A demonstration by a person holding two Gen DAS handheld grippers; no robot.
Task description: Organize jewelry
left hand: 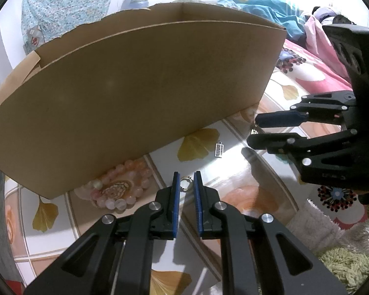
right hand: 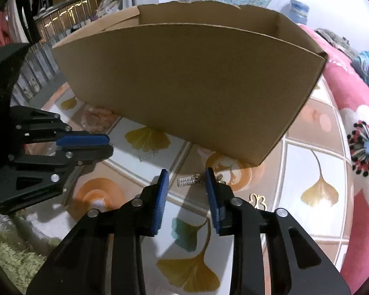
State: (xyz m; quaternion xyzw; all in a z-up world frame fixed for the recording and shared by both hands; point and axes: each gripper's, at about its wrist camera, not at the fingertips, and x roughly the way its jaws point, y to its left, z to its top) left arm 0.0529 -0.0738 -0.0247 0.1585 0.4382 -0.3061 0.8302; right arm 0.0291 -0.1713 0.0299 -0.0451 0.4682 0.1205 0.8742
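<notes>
Both tools are built alike: the left gripper [left hand: 186, 182] and the right gripper [right hand: 186, 179] are made of matte black linkage bars with triangular cut-outs, joined by round silver pins. The fingers [left hand: 175, 198] are faced with ribbed blue pads.

A pink floral blanket [right hand: 361, 132] lies beside the ginkgo-leaf tablecloth [right hand: 317, 191], near a shaggy rug [left hand: 351, 265].
</notes>
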